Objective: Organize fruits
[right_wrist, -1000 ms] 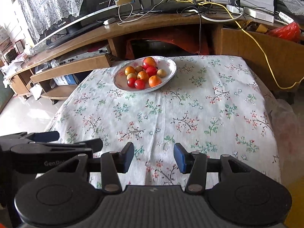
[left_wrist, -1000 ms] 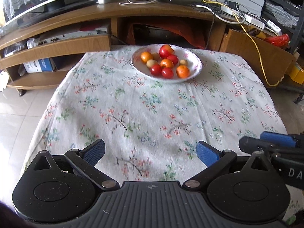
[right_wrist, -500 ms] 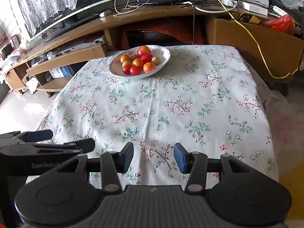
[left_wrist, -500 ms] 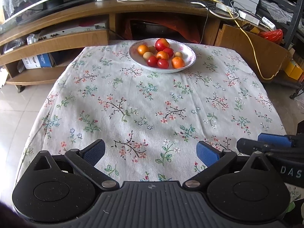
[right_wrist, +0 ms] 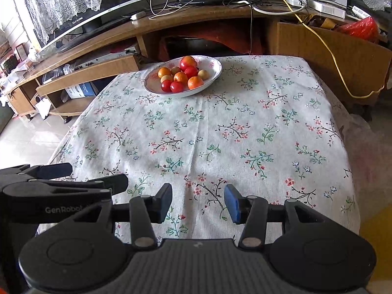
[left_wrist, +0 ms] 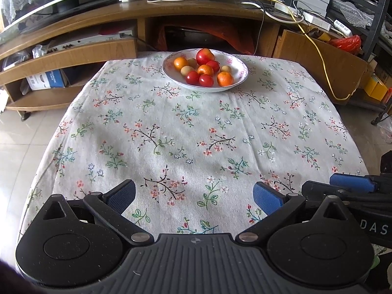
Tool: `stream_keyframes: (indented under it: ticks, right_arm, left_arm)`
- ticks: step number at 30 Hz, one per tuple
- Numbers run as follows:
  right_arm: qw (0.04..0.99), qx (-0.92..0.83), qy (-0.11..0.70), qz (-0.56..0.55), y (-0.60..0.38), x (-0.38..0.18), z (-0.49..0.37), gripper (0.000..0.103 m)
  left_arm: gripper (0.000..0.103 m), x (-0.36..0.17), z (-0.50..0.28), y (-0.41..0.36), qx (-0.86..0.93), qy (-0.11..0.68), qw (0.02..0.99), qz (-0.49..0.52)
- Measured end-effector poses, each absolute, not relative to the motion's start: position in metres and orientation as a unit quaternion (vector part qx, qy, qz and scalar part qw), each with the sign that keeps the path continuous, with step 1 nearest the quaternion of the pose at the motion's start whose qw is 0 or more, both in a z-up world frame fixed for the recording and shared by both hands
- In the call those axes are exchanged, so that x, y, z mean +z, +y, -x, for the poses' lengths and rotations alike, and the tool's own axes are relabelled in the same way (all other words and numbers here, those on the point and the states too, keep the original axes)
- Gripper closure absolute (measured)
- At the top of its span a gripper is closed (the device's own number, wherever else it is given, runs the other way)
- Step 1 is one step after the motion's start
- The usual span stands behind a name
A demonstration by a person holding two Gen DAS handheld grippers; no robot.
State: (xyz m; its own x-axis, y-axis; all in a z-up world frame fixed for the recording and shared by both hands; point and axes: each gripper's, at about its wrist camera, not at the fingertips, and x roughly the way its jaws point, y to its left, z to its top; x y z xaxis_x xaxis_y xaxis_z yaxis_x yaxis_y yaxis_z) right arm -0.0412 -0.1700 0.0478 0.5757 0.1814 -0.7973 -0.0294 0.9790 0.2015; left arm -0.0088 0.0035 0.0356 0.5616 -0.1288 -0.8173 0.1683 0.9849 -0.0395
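Note:
A white plate point(left_wrist: 236, 83) point(right_wrist: 215, 72) at the far edge of the table holds several fruits: a big red apple point(left_wrist: 204, 56) point(right_wrist: 188, 63), oranges point(left_wrist: 225, 78) point(right_wrist: 195, 82), small red fruits point(left_wrist: 192, 77) point(right_wrist: 177, 87) and pale round ones. My left gripper point(left_wrist: 193, 194) hovers over the near edge of the floral cloth, open wide with nothing between its blue pads. My right gripper point(right_wrist: 198, 202) hangs beside it, open narrower and empty too. Each gripper shows at the edge of the other's view.
The floral tablecloth point(left_wrist: 196, 132) covers a square table. Behind it stands a wooden TV stand point(left_wrist: 80, 51) with cables, a monitor and boxes. A wooden panel point(left_wrist: 318, 63) and a yellow cable are at the back right. Tiled floor lies on the left.
Both views have pulled back and then steadied, so the plate sits a little farther up the frame. Neither gripper's opening has changed.

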Motion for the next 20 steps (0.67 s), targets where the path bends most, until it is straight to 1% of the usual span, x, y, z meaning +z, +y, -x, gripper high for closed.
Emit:
stream_keyframes:
  ticks: [20]
  right_arm:
    - [0.883, 0.060, 0.458, -0.085, -0.1702, 0.0474, 0.0408, 0.065]
  left_arm:
    - [0.000, 0.0353, 0.0088, 0.0033, -0.081, 0.459, 0.884, -0.022]
